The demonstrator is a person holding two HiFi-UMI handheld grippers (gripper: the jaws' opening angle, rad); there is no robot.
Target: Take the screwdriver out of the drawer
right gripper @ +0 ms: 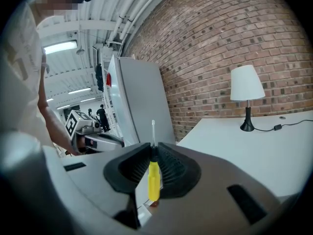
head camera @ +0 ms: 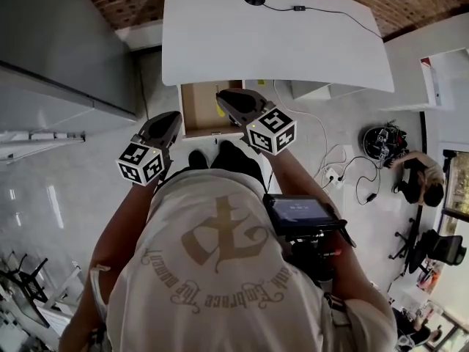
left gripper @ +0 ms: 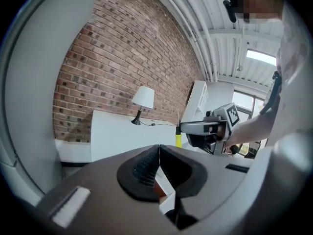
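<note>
Two grippers are held in front of a white table (head camera: pixel 271 42). The left gripper (left gripper: pixel 159 153) has its jaws pressed together with nothing between them. To its right in the head view, the drawer (head camera: pixel 199 110) stands pulled open under the table's edge. Right of that, the right gripper (right gripper: pixel 153 151) is clamped on the screwdriver (right gripper: pixel 153 180), out of the drawer. Its yellow handle sits between the pads and its shaft points out past the tips. Farther right, a lamp (right gripper: pixel 247 89) stands on the table.
</note>
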